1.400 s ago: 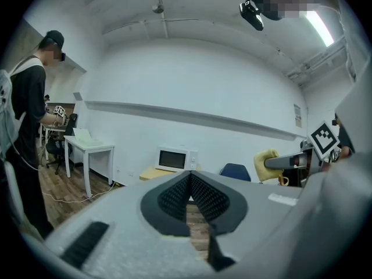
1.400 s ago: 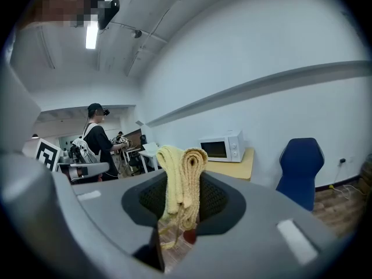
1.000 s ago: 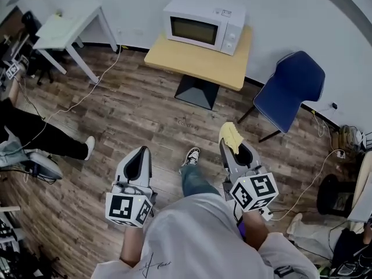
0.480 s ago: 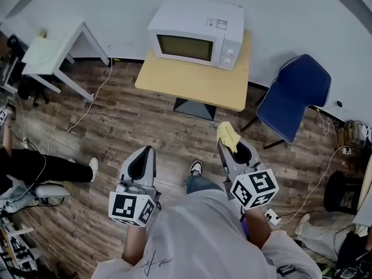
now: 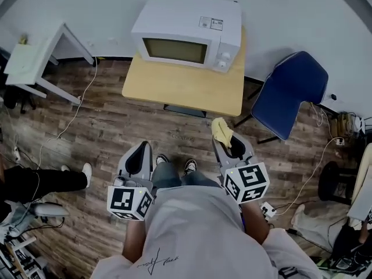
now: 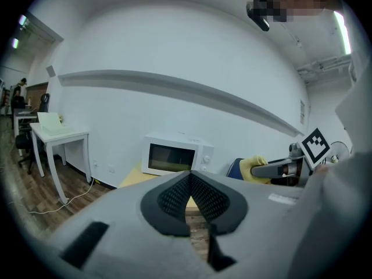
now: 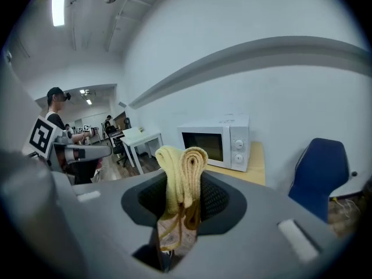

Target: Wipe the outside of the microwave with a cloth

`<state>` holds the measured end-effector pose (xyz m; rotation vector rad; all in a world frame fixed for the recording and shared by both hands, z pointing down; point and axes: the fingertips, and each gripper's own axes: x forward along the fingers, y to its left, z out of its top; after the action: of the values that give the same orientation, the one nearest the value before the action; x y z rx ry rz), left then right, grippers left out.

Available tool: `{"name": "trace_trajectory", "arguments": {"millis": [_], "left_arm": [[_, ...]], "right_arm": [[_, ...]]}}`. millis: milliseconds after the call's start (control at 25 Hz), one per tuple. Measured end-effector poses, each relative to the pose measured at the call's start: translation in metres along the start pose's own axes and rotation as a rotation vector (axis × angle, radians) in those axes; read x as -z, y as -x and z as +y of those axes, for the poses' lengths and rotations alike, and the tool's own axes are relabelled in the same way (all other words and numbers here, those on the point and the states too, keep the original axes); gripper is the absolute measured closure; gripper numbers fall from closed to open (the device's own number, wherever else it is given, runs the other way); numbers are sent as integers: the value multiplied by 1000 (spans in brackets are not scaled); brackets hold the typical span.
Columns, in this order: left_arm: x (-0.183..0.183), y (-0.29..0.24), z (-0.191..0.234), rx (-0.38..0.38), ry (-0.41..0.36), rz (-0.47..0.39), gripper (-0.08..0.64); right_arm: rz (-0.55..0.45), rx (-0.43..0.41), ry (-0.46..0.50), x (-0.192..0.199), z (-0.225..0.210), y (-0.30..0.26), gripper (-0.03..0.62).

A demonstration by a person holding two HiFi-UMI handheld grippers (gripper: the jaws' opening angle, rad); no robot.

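A white microwave (image 5: 189,31) with a dark door window stands on a light wooden table (image 5: 180,86) against the wall; it also shows as the microwave (image 6: 174,154) and the microwave (image 7: 216,140) in the gripper views. My right gripper (image 5: 225,140) is shut on a folded yellow cloth (image 5: 221,130), which sticks up between the jaws as the cloth (image 7: 183,170). My left gripper (image 5: 138,156) is shut with nothing in it, its jaws meeting at the left gripper (image 6: 190,192). Both are held short of the table's near edge.
A blue chair (image 5: 286,93) stands right of the table. A white side table (image 5: 35,57) is at the left, with cables trailing over the wood floor. A seated person's leg (image 5: 40,180) shows at the far left. My feet (image 5: 174,165) are below the table.
I have stepped closer to the table; the microwave looks larger and nearer in the head view. Both grippers keep their hold and spacing, the cloth still in the right one.
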<state>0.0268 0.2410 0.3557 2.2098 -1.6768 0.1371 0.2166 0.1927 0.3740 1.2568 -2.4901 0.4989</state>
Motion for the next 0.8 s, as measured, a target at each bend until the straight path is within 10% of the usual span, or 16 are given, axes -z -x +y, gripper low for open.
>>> {"name": "trace_trajectory", "arguments": {"millis": [800], "left_arm": [[-79, -185, 138, 268, -102, 91, 569]], "right_arm": [[-63, 337, -132, -82, -52, -160, 480]]}}
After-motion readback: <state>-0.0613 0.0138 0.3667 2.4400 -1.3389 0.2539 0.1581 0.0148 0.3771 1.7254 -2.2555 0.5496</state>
